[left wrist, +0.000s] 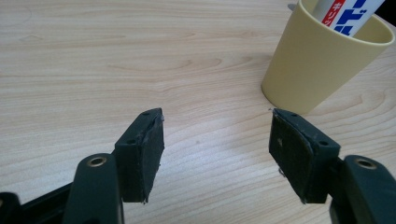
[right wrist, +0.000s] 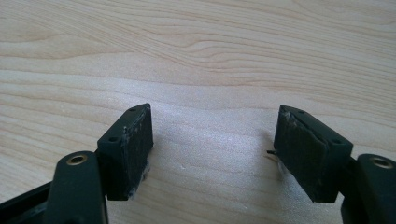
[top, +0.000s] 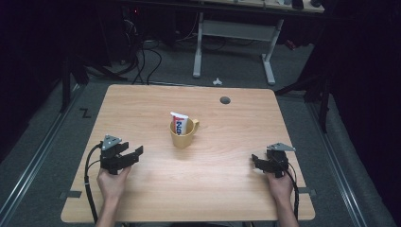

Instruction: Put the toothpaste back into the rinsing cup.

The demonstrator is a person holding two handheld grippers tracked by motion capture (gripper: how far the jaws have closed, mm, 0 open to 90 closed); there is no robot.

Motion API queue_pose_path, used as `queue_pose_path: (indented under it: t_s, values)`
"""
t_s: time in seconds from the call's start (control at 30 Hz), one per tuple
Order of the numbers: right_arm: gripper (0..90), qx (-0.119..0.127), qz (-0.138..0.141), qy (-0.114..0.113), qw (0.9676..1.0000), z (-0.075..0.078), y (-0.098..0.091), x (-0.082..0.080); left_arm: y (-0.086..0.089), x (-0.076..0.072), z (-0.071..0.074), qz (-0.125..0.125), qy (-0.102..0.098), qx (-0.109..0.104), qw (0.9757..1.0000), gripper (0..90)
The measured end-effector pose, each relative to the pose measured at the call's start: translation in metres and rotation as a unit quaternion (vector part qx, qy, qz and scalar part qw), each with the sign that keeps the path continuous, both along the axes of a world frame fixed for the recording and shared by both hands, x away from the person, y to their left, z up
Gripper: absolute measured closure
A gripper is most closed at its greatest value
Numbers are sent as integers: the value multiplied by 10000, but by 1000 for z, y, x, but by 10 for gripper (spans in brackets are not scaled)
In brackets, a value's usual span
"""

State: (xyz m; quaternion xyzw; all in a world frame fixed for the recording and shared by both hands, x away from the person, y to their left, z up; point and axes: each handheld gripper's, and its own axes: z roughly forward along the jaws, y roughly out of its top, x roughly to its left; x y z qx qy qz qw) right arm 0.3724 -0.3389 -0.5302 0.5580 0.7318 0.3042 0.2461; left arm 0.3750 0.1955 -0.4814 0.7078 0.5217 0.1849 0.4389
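Note:
A yellow mug (top: 183, 133) stands upright near the middle of the wooden table (top: 142, 104), with a white tube with red and blue print (top: 179, 124) leaning inside it. The same mug (left wrist: 322, 60) and tube (left wrist: 348, 14) fill the upper right of the left gripper view. My left gripper (top: 135, 153) rests at the table's left, to the mug's left and nearer the front edge, open with only bare wood between its pads (left wrist: 149, 154). At the table's right, my right gripper (top: 256, 161) is open over bare wood, its pads (right wrist: 133, 149) holding nothing.
A round grey cable hole (top: 225, 100) sits near the table's far edge. Beyond the table stand a white desk frame (top: 234, 42) and loose cables (top: 142, 61) on the floor. Dark surroundings flank both sides.

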Motion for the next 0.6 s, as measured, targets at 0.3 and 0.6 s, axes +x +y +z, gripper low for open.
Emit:
queue_pose_path:
  t_s: [0.3, 0.6]
  values:
    - [284, 1, -1, 1, 10000, 0, 0, 0, -4, 3, -7, -6, 88, 129, 9999, 364]
    - [283, 2, 0, 1, 10000, 0, 0, 0, -8, 5, -19, 27, 217, 221, 9995, 366]
